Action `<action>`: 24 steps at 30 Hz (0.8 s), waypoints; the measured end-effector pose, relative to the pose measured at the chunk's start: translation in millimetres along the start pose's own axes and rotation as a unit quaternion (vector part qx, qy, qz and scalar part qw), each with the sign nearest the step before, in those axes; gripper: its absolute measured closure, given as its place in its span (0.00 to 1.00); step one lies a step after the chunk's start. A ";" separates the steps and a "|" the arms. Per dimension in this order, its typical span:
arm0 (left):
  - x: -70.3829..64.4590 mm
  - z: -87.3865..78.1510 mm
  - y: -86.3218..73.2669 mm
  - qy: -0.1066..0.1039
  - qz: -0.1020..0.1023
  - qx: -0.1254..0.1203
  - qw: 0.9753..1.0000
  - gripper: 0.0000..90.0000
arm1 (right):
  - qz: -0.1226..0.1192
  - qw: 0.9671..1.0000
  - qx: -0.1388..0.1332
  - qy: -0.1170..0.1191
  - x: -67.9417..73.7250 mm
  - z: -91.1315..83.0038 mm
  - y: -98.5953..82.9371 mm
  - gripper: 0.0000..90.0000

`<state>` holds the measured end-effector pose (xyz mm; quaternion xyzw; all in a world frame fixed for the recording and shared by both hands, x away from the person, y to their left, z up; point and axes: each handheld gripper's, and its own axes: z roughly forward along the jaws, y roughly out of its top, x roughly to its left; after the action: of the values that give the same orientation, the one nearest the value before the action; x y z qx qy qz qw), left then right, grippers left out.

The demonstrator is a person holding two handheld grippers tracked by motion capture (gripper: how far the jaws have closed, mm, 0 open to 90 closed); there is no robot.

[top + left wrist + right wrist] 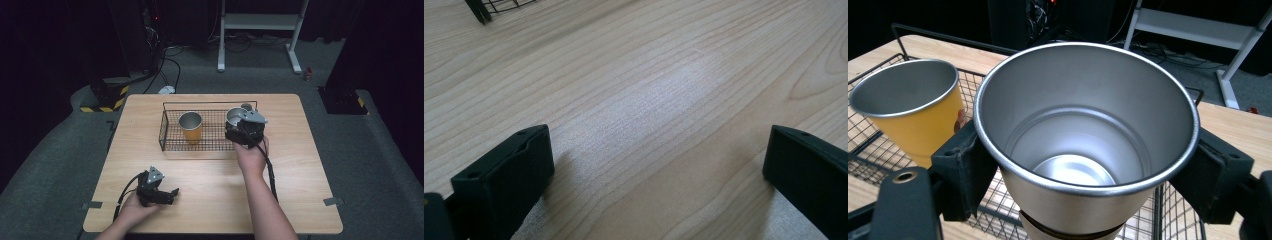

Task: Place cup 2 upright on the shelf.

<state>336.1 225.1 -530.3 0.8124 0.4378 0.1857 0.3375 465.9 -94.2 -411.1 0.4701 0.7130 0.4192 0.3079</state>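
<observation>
A black wire basket (162,131) stands at the far middle of the wooden table (215,190). In it stands a yellow cup (191,128) with a steel inside, upright and empty. My right gripper (235,121) is shut on a plain steel cup (235,116) at the basket's right end; the jaws press on its sides just below the rim. In the right gripper view the steel cup (1083,150) is upright and empty between the right gripper (1088,172) jaws, with the yellow cup (918,115) to its left. My left gripper (172,195) lies open on the table at the near left, its jaws (659,170) apart over bare wood.
A small round metal thing (246,106) sits by the basket's far right corner. A corner of the basket (479,10) shows at the top left of the left gripper view. Beyond the table are a white stand (260,22), cables and grey carpet.
</observation>
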 end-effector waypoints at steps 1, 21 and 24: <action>0.0 0.0 0.0 0.000 0.000 0.000 1.000 0.00 | 0.000 1.000 0.000 0.000 0.0 0.0 0.0 0.21; -0.1 0.1 -0.4 0.002 0.000 -0.002 1.000 0.00 | 0.011 0.999 0.048 -0.015 -6.4 48.2 7.0 0.21; -0.1 -0.1 -0.3 0.001 0.001 -0.001 1.000 0.00 | 0.008 0.998 0.064 -0.015 -4.8 57.3 3.3 0.21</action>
<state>335.9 225.2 -530.5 0.8122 0.4375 0.1874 0.3375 516.7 -80.2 -434.2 0.5011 0.7295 0.3682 0.2849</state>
